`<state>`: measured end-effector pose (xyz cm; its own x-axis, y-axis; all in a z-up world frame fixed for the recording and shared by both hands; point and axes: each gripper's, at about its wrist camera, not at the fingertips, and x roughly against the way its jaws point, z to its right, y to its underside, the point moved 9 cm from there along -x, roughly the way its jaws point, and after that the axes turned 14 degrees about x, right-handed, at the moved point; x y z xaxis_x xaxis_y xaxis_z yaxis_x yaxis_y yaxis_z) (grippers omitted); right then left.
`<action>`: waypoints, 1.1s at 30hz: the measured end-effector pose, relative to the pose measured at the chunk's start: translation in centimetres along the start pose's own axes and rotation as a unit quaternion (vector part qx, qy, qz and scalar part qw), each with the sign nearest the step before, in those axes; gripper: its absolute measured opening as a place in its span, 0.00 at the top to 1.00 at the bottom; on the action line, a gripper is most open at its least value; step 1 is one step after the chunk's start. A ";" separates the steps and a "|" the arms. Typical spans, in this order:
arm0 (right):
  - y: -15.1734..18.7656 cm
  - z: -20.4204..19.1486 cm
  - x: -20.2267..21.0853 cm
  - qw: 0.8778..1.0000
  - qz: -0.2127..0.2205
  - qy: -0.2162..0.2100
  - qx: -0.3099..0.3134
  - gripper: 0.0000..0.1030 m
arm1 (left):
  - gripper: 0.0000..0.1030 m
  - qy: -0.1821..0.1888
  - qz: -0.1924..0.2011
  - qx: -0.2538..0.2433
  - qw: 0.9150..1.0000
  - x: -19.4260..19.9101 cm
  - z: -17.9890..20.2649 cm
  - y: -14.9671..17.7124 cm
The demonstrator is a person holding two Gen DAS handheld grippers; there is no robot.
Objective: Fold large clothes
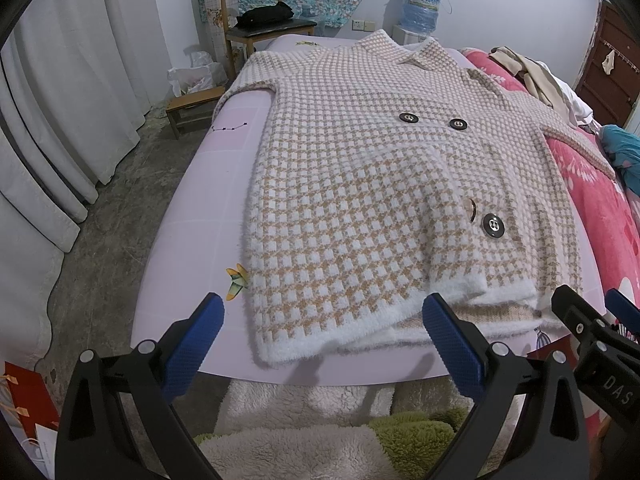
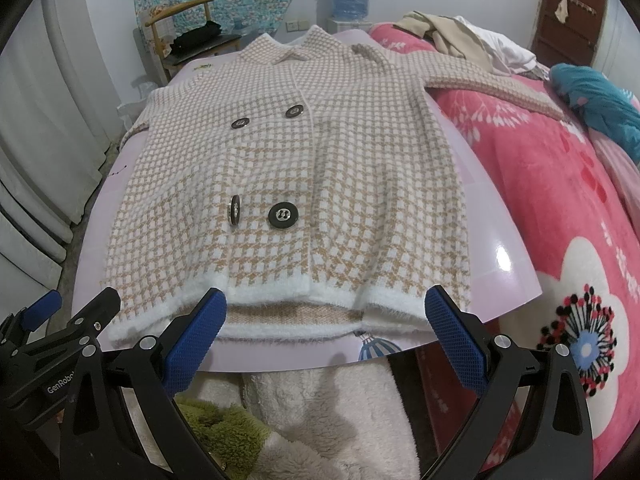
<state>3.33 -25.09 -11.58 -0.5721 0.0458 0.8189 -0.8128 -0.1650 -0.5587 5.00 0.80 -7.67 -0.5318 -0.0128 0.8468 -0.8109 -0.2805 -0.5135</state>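
A: Start at the hands. What are they doing?

B: The left claw [image 1: 322, 334] has its blue pads spread wide and holds nothing; it hovers just short of the hem's left part. The right claw [image 2: 323, 330] is spread wide too and empty, level with the hem's right part. Neither touches the cloth.

A: And the garment?

B: A fuzzy houndstooth cardigan [image 2: 288, 168], tan and white, lies front up and mostly flat on a glossy pink tabletop [image 1: 192, 240] beside a bed with a pink floral blanket [image 2: 560, 208]. Four dark buttons show.

A: Which way does it point?

B: Its long axis runs straight away from the claws: white hem [image 1: 332, 340] nearest, collar [image 2: 296, 50] at the far end. One sleeve [image 2: 492, 88] trails out onto the blanket; the other drapes off the far left edge.

A: So which step?

B: I'd judge the start: nothing looks folded yet. The next move probably calls for closing on a hem corner or side edge, or bringing the sleeves in first. The upper front panel's hem sits raised above the lower layer, so a pinch should catch both.
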 end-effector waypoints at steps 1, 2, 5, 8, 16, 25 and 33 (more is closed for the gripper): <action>0.0 0.0 0.0 1.000 0.000 0.000 0.000 0.07 | 0.05 0.000 0.000 0.000 1.000 0.0 0.0 0.0; 0.0 0.0 0.0 1.000 0.000 0.000 0.000 0.07 | 0.05 0.000 0.000 0.000 1.000 0.0 -0.1 0.0; 0.0 0.0 0.0 1.000 0.000 0.000 0.000 0.07 | 0.05 0.000 0.000 0.000 1.000 0.0 0.0 0.0; 0.0 -0.1 0.0 1.000 0.000 0.001 0.000 0.07 | 0.05 -0.001 -0.001 -0.001 1.000 -0.1 -0.2 0.1; -0.4 0.2 0.0 1.000 0.004 0.007 -0.004 0.07 | 0.05 -0.003 0.004 -0.012 1.000 -0.5 0.0 -0.2; -2.8 0.9 0.4 0.999 0.035 0.006 -0.011 0.07 | 0.05 -0.004 0.015 -0.024 1.000 -1.0 0.5 -2.2; -6.0 1.6 0.1 0.998 0.066 0.012 -0.007 0.07 | 0.05 -0.007 0.042 -0.043 0.998 -1.6 1.3 -5.5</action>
<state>8.33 -25.71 -7.91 -0.6764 0.0483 0.7350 -0.7319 -0.1565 -0.6632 10.64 1.06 -6.05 -0.5956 -0.0461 0.8020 -0.7819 -0.1953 -0.5920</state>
